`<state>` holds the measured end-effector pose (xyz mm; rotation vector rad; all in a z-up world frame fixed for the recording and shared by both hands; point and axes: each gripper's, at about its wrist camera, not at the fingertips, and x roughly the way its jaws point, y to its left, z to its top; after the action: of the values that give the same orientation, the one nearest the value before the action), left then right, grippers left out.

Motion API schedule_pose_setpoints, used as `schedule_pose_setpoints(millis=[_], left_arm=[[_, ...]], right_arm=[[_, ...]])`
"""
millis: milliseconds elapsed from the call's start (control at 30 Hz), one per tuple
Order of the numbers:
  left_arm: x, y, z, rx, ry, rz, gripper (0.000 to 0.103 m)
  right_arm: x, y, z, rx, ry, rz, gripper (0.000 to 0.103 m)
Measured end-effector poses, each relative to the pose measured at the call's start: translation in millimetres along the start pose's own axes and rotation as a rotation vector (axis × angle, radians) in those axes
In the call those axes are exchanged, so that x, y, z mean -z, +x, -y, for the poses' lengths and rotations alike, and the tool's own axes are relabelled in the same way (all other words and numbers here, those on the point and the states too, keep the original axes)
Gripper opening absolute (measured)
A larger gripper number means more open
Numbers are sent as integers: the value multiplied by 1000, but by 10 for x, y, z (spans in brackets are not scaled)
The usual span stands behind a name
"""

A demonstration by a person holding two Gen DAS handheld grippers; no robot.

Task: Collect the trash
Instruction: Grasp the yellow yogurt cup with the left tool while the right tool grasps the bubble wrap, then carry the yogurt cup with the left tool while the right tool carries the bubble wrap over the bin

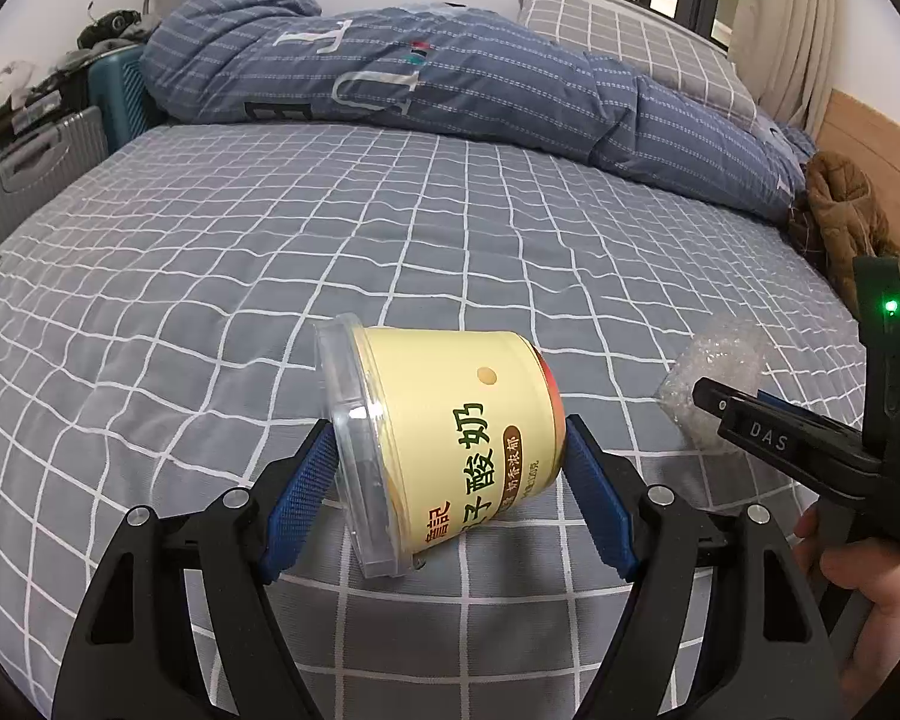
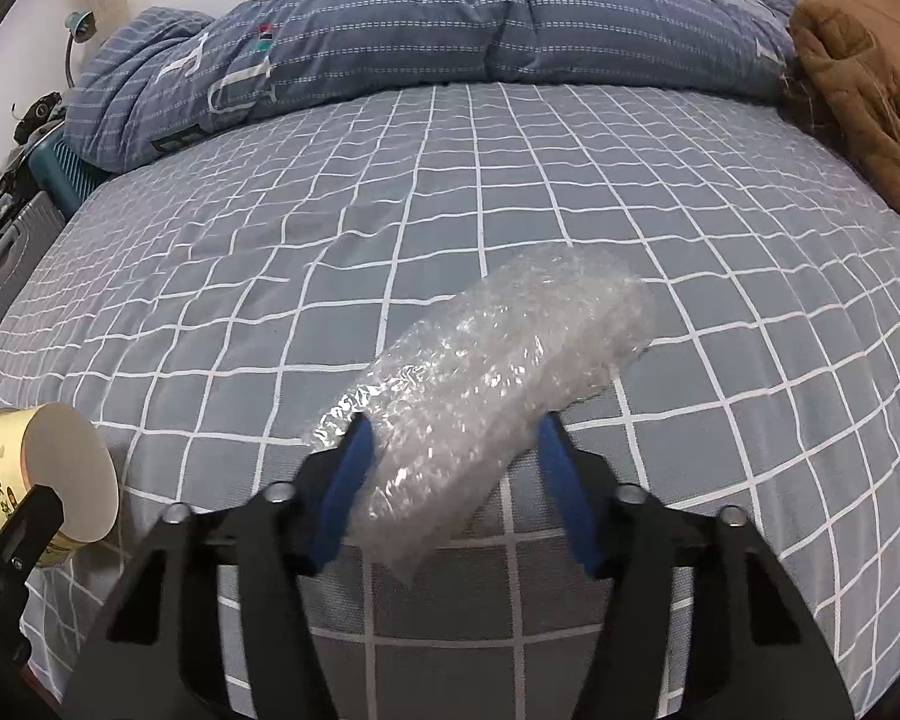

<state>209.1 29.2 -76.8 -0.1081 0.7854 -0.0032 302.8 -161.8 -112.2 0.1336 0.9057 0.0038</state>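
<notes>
A yellow yogurt tub (image 1: 450,438) with a clear lid lies on its side between the blue pads of my left gripper (image 1: 450,450), which is shut on it just above the grey checked bed sheet (image 1: 330,228). The tub also shows at the left edge of the right wrist view (image 2: 48,474). My right gripper (image 2: 453,438) is shut on a roll of clear bubble wrap (image 2: 486,372), held over the sheet (image 2: 510,180). The bubble wrap (image 1: 714,372) and the right gripper's body show at the right of the left wrist view.
A rolled blue striped duvet (image 1: 450,84) lies along the far side of the bed, with a checked pillow (image 1: 636,48) behind it. A brown jacket (image 2: 858,84) lies at the right edge. Suitcases (image 1: 48,156) stand beside the bed on the left.
</notes>
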Motion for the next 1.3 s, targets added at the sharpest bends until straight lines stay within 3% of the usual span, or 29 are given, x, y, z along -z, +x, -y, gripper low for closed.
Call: schedule_pose_setpoints(millis=[67,100,133,767,1300], left_arm=[[5,8,20,-1,5,-1,73],[7,11,26,-1,6,-2,73],[12,12,27,-1,6,-2,73],[47,-228,116,24,6,9,73],[171,-685,213,69,9,32,73]], right_arm=[[8,-12,12,-5,-3,2,37],[9,-23,13,-8,-8,2,22],[8,-24,10,-11,-10,-1,19],[60,-575,-44,-7,-100,83,18],[405,-1223,-41,-51,-172,127,18]])
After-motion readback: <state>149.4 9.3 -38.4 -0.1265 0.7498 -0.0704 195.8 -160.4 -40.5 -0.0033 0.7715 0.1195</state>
